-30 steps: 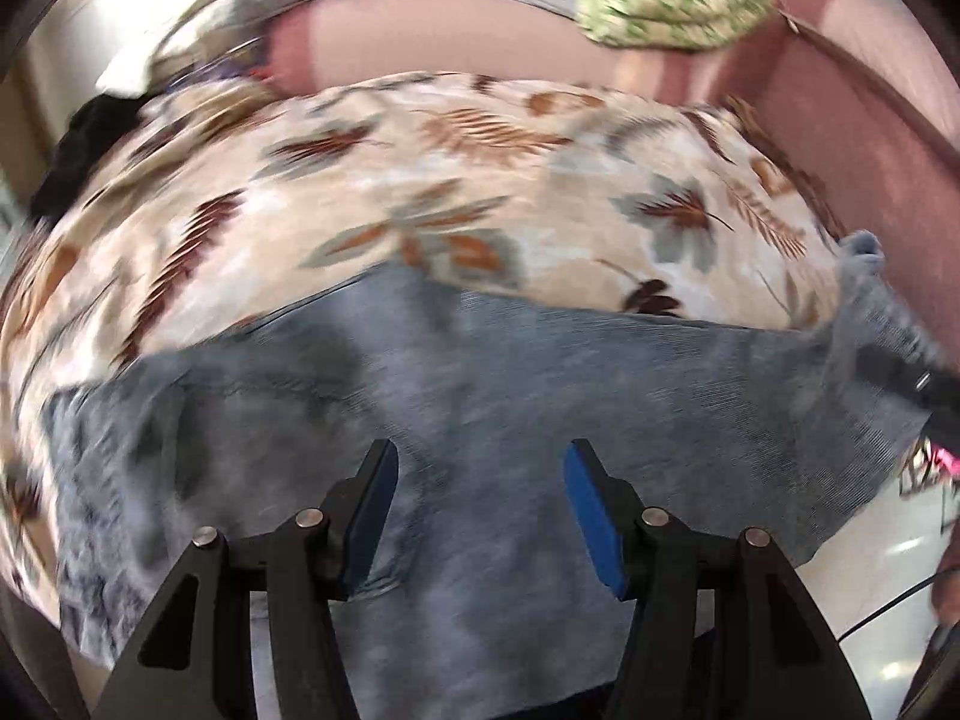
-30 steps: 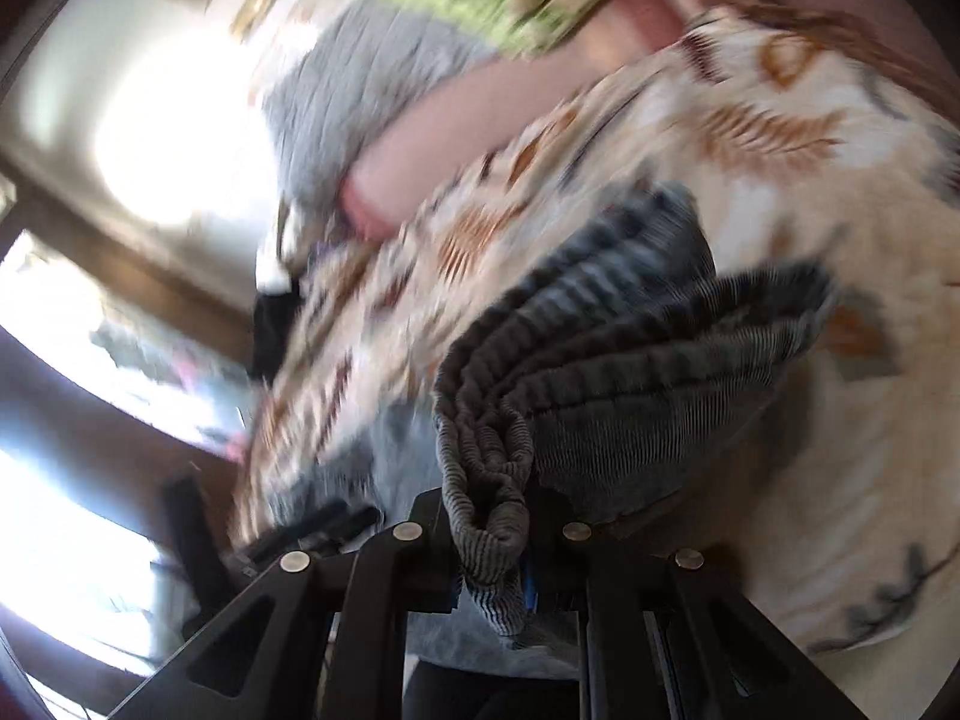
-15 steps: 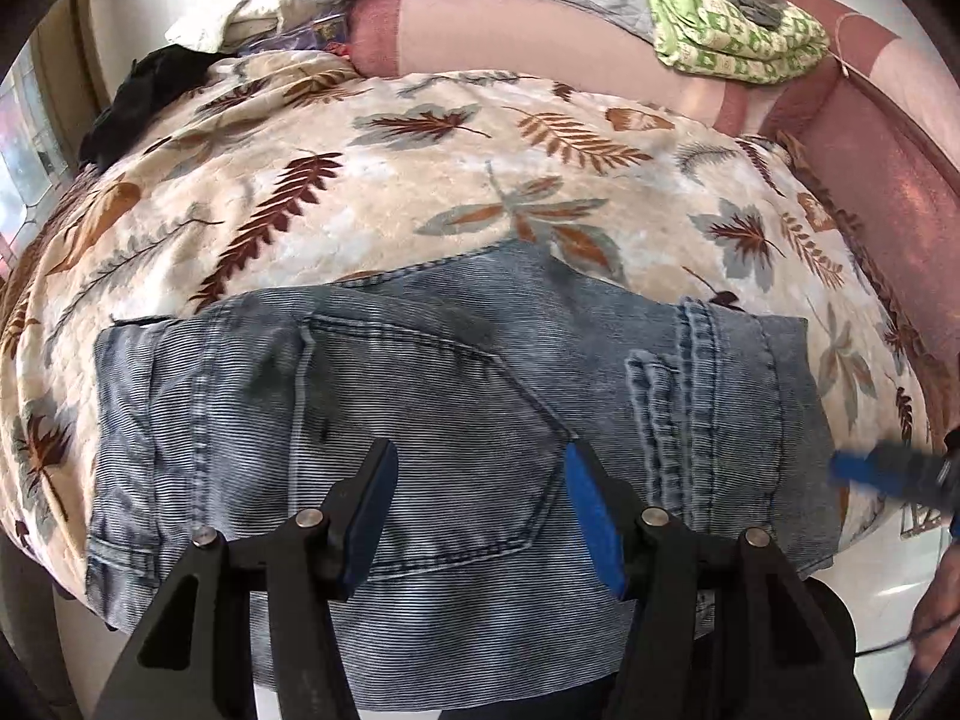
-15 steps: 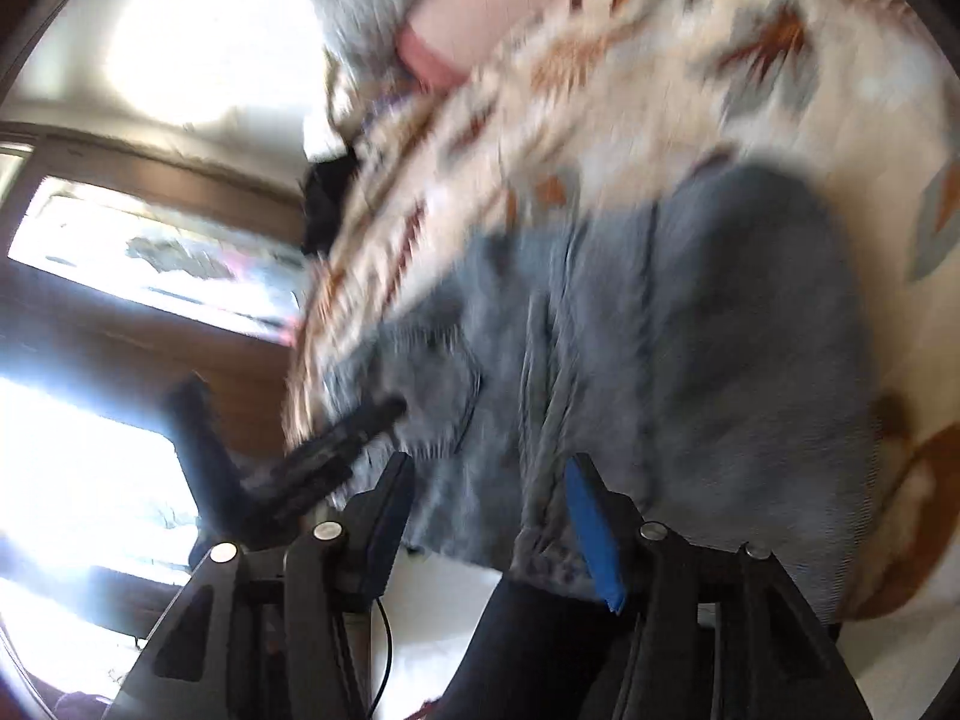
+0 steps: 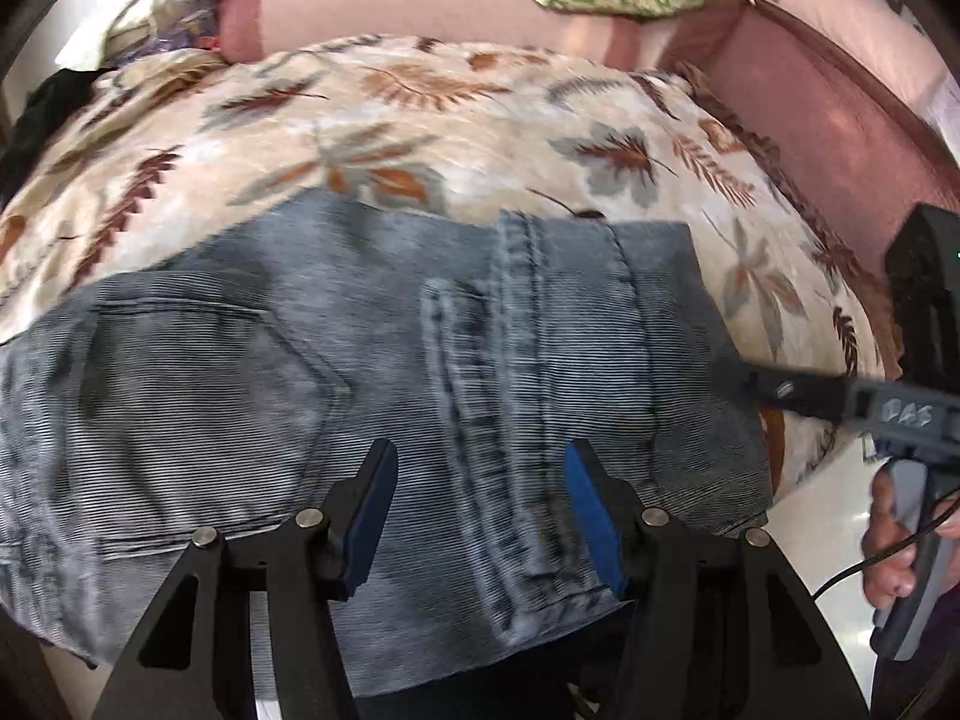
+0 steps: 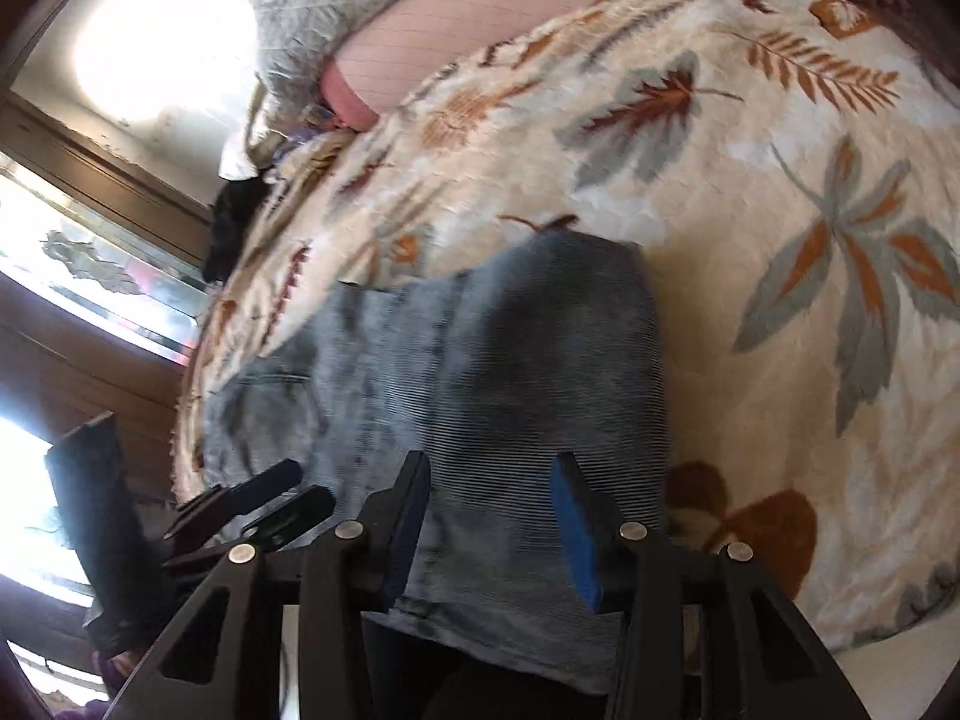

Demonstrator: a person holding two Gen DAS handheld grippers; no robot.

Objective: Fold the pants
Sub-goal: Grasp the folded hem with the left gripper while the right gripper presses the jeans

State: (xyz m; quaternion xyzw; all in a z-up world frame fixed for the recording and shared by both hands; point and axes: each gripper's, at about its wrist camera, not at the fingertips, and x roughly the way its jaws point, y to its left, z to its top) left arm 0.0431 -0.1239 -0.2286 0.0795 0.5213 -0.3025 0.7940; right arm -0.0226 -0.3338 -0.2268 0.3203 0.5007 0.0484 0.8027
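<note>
The only writing shows in the left wrist view, on the dark grey plastic body of the right gripper (image 5: 750, 387), which reaches in from the right edge, well to the right of the left tongs' blue-padded fingers. On its flat grey side panel stand a few pale hand-drawn characters that look like "DAS" or "045"; blur keeps them from being read with certainty. In the right wrist view nothing legible appears on any surface ahead of or beside the right tongs.
</note>
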